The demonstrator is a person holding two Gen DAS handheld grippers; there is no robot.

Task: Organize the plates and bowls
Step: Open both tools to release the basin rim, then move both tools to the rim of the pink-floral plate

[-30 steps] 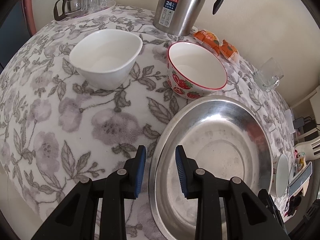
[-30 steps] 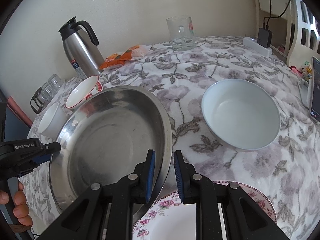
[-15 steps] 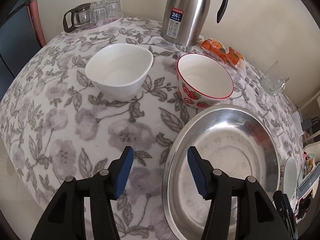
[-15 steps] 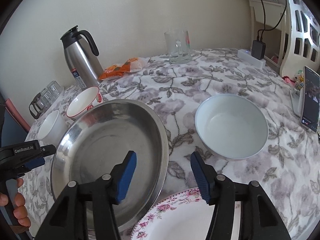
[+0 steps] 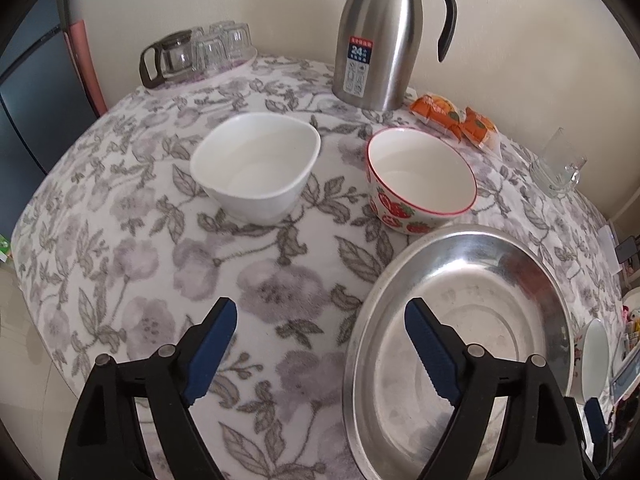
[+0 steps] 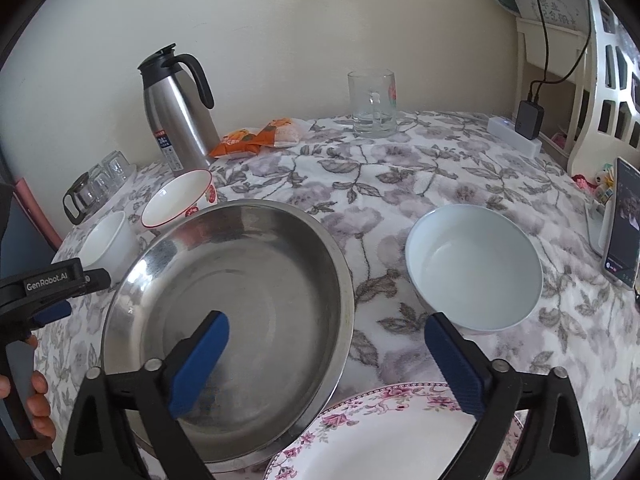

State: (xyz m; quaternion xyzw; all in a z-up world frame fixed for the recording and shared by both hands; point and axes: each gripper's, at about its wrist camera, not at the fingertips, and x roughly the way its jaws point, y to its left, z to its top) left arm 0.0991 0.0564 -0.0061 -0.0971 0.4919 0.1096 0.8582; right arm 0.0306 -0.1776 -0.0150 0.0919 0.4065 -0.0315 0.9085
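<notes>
A large steel plate (image 5: pixel 460 320) (image 6: pixel 240 304) lies on the floral tablecloth. My left gripper (image 5: pixel 320 340) is open and empty, straddling the plate's left rim from above. My right gripper (image 6: pixel 326 348) is open and empty over the plate's right rim. A white squarish bowl (image 5: pixel 256 164) (image 6: pixel 108 240) and a strawberry bowl (image 5: pixel 420 176) (image 6: pixel 178 198) stand behind the plate. A pale round bowl (image 6: pixel 474 268) stands right of it. A flowered plate (image 6: pixel 384 436) lies at the near edge, its rim against the steel plate.
A steel thermos (image 5: pixel 380 36) (image 6: pixel 176 112), orange snack packs (image 5: pixel 456 116) (image 6: pixel 256 138), a glass mug (image 6: pixel 372 104) (image 5: pixel 558 168) and a tray of glasses (image 5: pixel 200 52) stand along the wall. A phone (image 6: pixel 622 232) stands at the right edge.
Both grippers opened from nearly shut on the steel plate's rims to wide open and pulled back and up. The steel plate now rests on the table.
</notes>
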